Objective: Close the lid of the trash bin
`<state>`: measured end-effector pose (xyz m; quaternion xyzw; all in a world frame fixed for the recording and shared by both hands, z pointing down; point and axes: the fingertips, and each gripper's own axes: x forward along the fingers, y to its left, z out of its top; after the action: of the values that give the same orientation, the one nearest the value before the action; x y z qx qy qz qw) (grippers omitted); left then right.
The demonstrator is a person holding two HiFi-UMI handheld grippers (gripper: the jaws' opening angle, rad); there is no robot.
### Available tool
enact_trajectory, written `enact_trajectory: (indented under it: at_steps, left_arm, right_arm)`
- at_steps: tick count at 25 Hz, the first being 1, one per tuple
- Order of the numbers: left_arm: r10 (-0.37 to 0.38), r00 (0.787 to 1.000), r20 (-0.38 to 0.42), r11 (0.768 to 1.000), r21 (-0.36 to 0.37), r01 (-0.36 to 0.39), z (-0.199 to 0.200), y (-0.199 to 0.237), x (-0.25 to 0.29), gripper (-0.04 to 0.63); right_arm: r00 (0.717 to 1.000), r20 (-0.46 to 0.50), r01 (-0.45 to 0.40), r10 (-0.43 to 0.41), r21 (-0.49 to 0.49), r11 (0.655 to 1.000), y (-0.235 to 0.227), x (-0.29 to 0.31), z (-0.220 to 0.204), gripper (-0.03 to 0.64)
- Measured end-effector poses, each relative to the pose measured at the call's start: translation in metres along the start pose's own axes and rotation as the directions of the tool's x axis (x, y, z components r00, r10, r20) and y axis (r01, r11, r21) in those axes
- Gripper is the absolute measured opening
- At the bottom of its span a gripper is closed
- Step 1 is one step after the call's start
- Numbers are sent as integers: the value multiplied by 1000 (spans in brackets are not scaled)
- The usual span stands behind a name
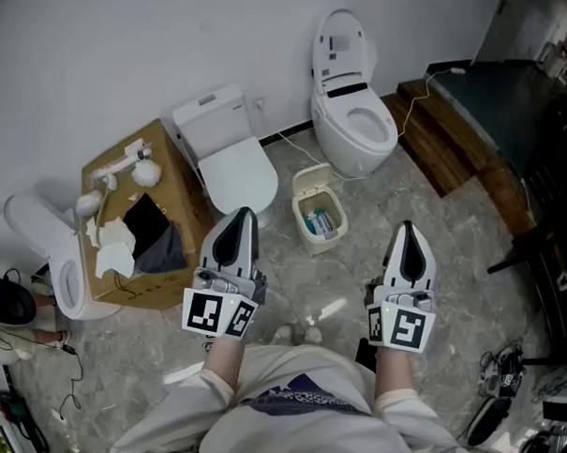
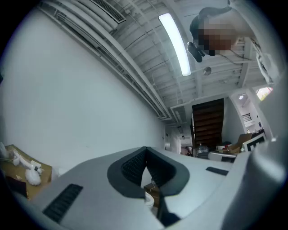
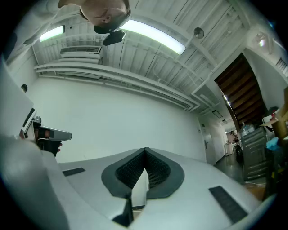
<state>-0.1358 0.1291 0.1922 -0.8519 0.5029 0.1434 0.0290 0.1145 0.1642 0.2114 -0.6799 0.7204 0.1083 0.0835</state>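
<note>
Both the left gripper [image 1: 243, 216] and the right gripper [image 1: 407, 229] have their fingers [image 2: 130, 167] pressed together, pinching nothing, and are held side by side, well apart. Between and beyond them, the trash bin [image 1: 322, 221] stands on the floor [image 1: 423, 205], its lid [image 1: 311, 180] tipped up open. A closed toilet [image 1: 229, 162] stands to its left, an open toilet [image 1: 354, 114] farther right, and a cardboard box [image 1: 135, 274] at the left.

head: from my head, steeply down at floor [image 1: 372, 212], left gripper [image 1: 241, 216] and right gripper [image 1: 407, 229] close | gripper views: along each one's jaws, tilted up, wall [image 2: 81, 103] and ceiling [image 2: 144, 45] far | both share that wall
</note>
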Motion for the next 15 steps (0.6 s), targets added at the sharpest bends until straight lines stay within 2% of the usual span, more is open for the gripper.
enact_trajectory:
  at_steps: [10,13,15]
  left_arm:
    - [0,1000,-3,1000,0,0,0,1,-2,-3]
    - [-5,1000,-4,1000,0,5,0,2,-2,-3]
    - [-19,1000,3,1000,-2,19,3,3,-3,-2]
  right_arm:
    - [1000,-7,-8,8,-7,1000,4,-2,-1,5]
    - [1000,-1,-19,19,80,997,-2,-3,-3,8]
    - [998,4,-58,58,153,987,-5,-4,-3,25]
